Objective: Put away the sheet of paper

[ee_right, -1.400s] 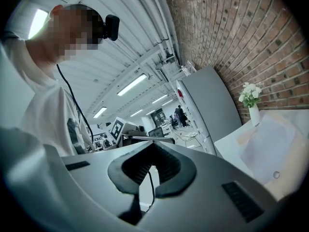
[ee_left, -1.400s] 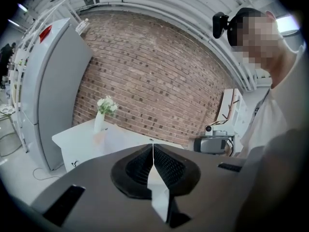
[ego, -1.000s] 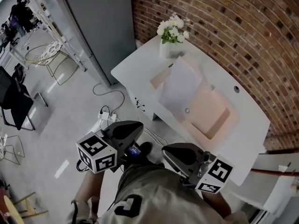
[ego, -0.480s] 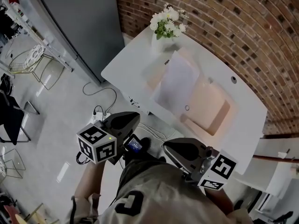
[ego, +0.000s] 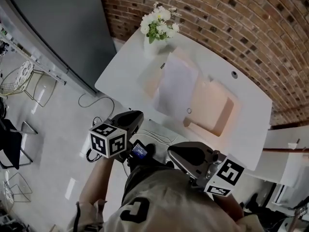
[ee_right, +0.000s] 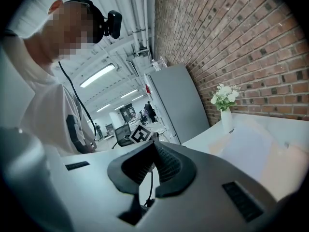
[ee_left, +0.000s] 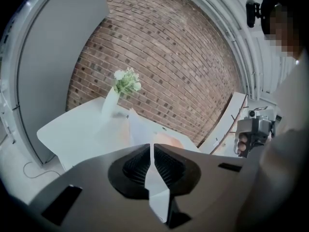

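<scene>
A white sheet of paper (ego: 175, 91) lies on the white table (ego: 120, 71), overlapping a peach folder (ego: 212, 108). It also shows in the left gripper view as the paper (ee_left: 139, 128) and in the right gripper view as the paper (ee_right: 248, 151). Both grippers hang in front of the table's near edge, well short of the sheet. My left gripper (ego: 136, 115) is shut and empty, its pads closed together (ee_left: 153, 151). My right gripper (ego: 172, 152) is also shut with nothing in it (ee_right: 154, 146).
A white vase of flowers (ego: 157, 25) stands at the table's far left end, against the brick wall (ego: 231, 13). A second peach sheet (ego: 149, 79) peeks from under the paper. Cables and a power strip (ego: 94, 153) lie on the floor. A grey cabinet (ego: 53, 23) stands left.
My left gripper has come forward toward the table's near edge. The right gripper has shifted only a little. The paper has not moved on the table.
</scene>
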The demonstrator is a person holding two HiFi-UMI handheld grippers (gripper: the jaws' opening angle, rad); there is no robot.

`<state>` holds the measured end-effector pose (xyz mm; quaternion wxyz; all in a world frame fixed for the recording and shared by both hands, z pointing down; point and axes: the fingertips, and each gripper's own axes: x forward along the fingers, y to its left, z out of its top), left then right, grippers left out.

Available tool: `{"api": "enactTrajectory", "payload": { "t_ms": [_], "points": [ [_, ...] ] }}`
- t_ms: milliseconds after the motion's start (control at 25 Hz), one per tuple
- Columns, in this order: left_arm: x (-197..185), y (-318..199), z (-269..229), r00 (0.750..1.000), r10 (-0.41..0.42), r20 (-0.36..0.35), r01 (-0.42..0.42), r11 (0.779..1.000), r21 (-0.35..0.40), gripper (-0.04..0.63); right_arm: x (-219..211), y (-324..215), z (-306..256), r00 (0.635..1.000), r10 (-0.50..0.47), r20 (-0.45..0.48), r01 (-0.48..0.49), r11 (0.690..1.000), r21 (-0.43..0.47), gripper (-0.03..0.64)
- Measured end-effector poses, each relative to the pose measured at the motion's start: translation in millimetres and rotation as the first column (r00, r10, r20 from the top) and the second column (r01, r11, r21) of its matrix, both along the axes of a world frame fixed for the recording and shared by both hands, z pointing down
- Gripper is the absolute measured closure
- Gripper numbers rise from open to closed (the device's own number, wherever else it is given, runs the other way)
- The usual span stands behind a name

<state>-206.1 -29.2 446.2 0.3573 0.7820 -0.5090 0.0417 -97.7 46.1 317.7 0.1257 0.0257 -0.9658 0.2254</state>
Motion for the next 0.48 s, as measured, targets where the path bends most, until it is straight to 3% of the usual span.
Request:
{"api": "enactTrajectory", "payload": {
  "t_ms": [160,280,480],
  "points": [
    [-1.2,-7.6,9.8,0.999,0.018,-0.037,-0.018,1.000,-0.017,0.569,1.0,-5.6,2.4,0.999,0.036,-0.010,-0.036,0.999,-0.004,0.595],
    [1.3,-15.5,21.6,0.996,0.042,-0.081,-0.046,0.998,-0.046,0.433,-0.3,-7.2,4.4,0.999,0.045,-0.017,-0.045,0.999,-0.008,0.595],
    [10.2,-35.1,55.6,0.990,0.097,-0.105,-0.110,0.986,-0.125,0.345,-3.6,-10.7,7.5,0.998,0.062,-0.028,-0.062,0.998,-0.012,0.595]
  ]
}}
